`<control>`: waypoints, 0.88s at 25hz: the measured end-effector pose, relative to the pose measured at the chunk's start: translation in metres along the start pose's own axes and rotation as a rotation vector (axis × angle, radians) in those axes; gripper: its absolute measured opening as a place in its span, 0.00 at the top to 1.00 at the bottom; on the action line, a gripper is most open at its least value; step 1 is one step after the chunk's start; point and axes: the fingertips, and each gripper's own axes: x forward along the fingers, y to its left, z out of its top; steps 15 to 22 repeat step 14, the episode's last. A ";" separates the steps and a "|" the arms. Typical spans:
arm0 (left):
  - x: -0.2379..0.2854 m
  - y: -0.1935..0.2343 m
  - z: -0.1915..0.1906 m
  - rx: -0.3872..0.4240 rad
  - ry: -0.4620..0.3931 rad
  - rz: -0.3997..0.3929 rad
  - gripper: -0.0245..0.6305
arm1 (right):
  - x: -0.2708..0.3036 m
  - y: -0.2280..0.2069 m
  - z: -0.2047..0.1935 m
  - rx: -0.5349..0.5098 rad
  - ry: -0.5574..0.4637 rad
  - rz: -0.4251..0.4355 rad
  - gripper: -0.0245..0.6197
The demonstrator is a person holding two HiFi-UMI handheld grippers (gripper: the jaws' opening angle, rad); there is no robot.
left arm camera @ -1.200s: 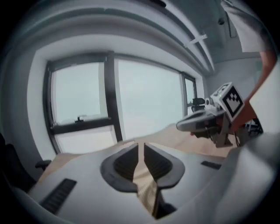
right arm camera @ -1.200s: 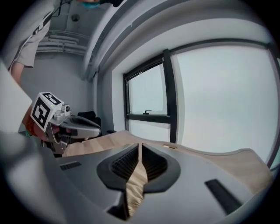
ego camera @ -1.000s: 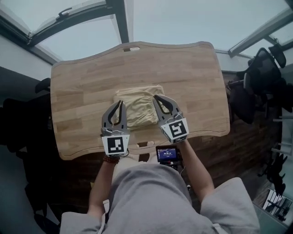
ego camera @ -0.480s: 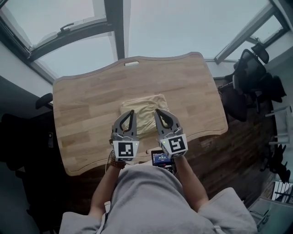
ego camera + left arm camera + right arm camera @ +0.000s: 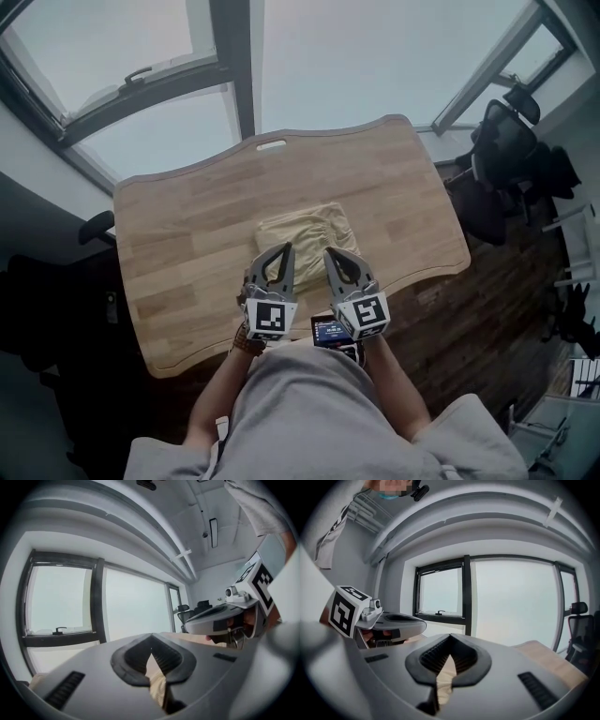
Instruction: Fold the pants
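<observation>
Pants [image 5: 302, 232] lie as a small folded beige bundle on the tabletop [image 5: 178, 244], mid-width, toward the near edge. My left gripper [image 5: 284, 249] and right gripper [image 5: 330, 252] hover side by side over the bundle's near edge, both with jaws pressed together and nothing pinched. The cloth looks soft, light and floppy, so the layers will likely slide apart. For any further fold I'd pinch through all layers at the two near corners.
</observation>
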 end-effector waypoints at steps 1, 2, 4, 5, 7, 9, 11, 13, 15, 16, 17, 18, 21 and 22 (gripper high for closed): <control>0.001 -0.003 -0.001 0.001 0.002 -0.012 0.95 | -0.003 -0.002 -0.002 0.003 0.007 -0.006 0.96; 0.001 -0.007 -0.002 0.001 0.003 -0.024 0.95 | -0.006 -0.004 -0.005 0.006 0.017 -0.012 0.96; 0.002 -0.013 -0.002 -0.003 0.005 -0.041 0.95 | -0.011 -0.011 -0.011 0.008 0.036 -0.025 0.96; 0.003 -0.014 -0.002 -0.006 0.006 -0.046 0.95 | -0.013 -0.014 -0.013 0.007 0.041 -0.030 0.96; 0.006 -0.018 -0.003 -0.007 0.009 -0.055 0.95 | -0.016 -0.018 -0.015 0.004 0.047 -0.034 0.96; 0.008 -0.022 -0.006 -0.007 0.016 -0.065 0.95 | -0.018 -0.021 -0.018 0.004 0.052 -0.034 0.96; 0.010 -0.025 -0.008 -0.009 0.022 -0.074 0.95 | -0.019 -0.022 -0.020 0.007 0.058 -0.033 0.96; 0.013 -0.028 -0.008 -0.010 0.025 -0.079 0.95 | -0.019 -0.026 -0.020 0.007 0.061 -0.035 0.96; 0.015 -0.029 -0.008 -0.011 0.027 -0.081 0.95 | -0.019 -0.028 -0.020 0.007 0.062 -0.036 0.96; 0.015 -0.029 -0.008 -0.011 0.027 -0.081 0.95 | -0.019 -0.028 -0.020 0.007 0.062 -0.036 0.96; 0.015 -0.029 -0.008 -0.011 0.027 -0.081 0.95 | -0.019 -0.028 -0.020 0.007 0.062 -0.036 0.96; 0.015 -0.029 -0.008 -0.011 0.027 -0.081 0.95 | -0.019 -0.028 -0.020 0.007 0.062 -0.036 0.96; 0.015 -0.029 -0.008 -0.011 0.027 -0.081 0.95 | -0.019 -0.028 -0.020 0.007 0.062 -0.036 0.96; 0.015 -0.029 -0.008 -0.011 0.027 -0.081 0.95 | -0.019 -0.028 -0.020 0.007 0.062 -0.036 0.96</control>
